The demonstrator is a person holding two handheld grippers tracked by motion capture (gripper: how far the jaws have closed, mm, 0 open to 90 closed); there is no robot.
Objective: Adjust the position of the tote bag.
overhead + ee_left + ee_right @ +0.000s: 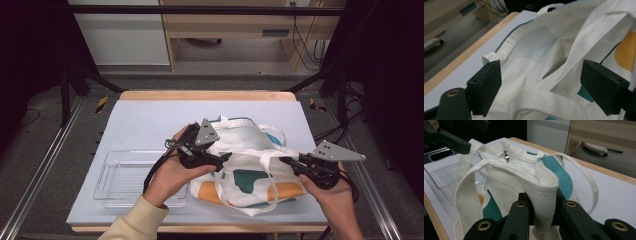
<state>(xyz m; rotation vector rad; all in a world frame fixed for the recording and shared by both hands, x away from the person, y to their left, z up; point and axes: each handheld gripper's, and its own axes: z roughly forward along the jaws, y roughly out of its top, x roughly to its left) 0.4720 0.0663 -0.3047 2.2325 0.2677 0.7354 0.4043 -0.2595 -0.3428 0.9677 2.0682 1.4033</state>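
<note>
The soft canvas tote bag (250,165) lies mid-table beside a clear ribbed plastic tray (122,177); the right gripper (541,220) pinches its woven strap (544,192), while the left gripper (541,85) gapes wide at its mouth.

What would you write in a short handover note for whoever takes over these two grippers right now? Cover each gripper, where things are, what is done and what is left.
Right gripper: shut on the tote bag's rim fabric, holding that side up.
Left gripper: open, jaws either side of the bag's mouth, gripping nothing.
Tote bag: lies on the table, right of the clear plastic tray; the inner zip pocket shows in the right gripper view.
Done: one side of the mouth lifted, bag partly open.
Left: probably grip the opposite rim with the left gripper and spread the mouth wider.
</note>
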